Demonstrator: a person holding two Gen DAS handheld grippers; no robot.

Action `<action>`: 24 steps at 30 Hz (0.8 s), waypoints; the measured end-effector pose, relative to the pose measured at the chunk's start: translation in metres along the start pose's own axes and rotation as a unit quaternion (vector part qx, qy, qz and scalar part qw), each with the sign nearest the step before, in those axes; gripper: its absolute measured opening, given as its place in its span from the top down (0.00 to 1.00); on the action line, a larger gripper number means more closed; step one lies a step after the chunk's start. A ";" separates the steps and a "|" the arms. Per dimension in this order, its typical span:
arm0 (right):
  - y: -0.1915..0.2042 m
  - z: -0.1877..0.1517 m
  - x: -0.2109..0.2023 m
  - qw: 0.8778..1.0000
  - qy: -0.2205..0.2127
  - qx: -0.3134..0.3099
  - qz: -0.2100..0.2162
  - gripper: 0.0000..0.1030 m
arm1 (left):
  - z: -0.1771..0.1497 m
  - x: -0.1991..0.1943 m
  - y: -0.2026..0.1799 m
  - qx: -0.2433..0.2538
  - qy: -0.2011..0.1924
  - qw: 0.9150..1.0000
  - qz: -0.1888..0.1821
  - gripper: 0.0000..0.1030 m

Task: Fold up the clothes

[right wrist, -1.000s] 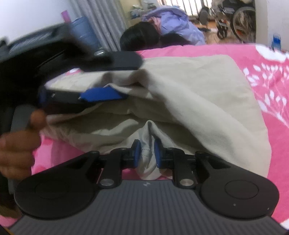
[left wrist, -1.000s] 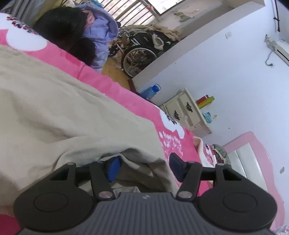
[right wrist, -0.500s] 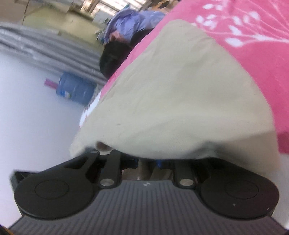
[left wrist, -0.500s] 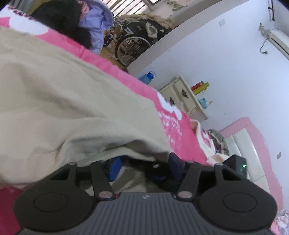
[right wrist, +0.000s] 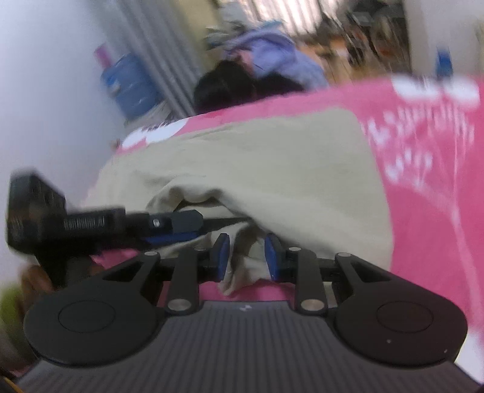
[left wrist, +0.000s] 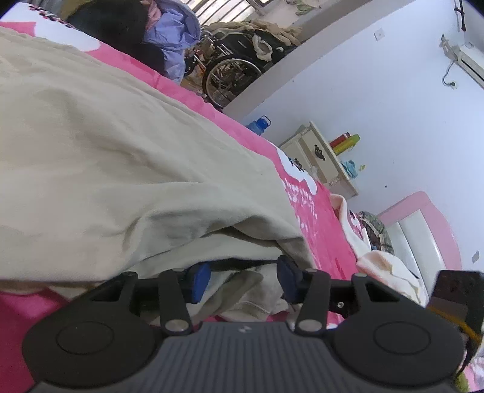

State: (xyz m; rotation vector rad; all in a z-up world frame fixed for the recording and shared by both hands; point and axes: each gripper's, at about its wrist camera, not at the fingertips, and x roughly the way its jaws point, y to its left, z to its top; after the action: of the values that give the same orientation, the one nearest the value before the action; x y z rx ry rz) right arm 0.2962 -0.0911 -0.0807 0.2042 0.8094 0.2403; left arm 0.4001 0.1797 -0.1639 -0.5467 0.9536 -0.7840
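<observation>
A beige garment (left wrist: 121,169) lies folded over on the pink bed sheet (left wrist: 320,217), its top layer draped over a lower layer. My left gripper (left wrist: 243,279) is open at the fold's near edge, with loose cloth lying between its blue pads. In the blurred right wrist view the same garment (right wrist: 272,169) spreads ahead. My right gripper (right wrist: 247,257) is open, with a hanging beige flap between its pads. The left gripper (right wrist: 190,228) reaches in from the left under the fold, close beside the right one. A hand holds it at the far left.
A person's dark hair (left wrist: 112,21) and a lilac garment show at the bed's far edge. Beyond stand a wheelchair (left wrist: 233,69), a blue bottle (left wrist: 260,124) and a cream nightstand (left wrist: 320,160). A white blanket (left wrist: 384,266) lies near the pink headboard (left wrist: 423,229). A water jug (right wrist: 133,87) stands by the wall.
The top layer has been carried over and laid down on the lower layer. The right gripper's pads, pinched on the cloth a second ago, have parted. The left gripper stays open.
</observation>
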 end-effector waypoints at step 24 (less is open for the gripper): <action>-0.036 -0.011 0.074 0.998 -0.010 0.065 0.005 1.00 | -0.017 -0.090 0.038 -0.061 -0.076 0.992 0.078 0.48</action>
State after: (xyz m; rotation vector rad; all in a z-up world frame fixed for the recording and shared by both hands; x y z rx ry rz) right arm 0.3418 -0.1036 -0.1489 0.3329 0.8042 0.1952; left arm 0.3667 0.2723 -0.1539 -0.6213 0.8964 -0.5376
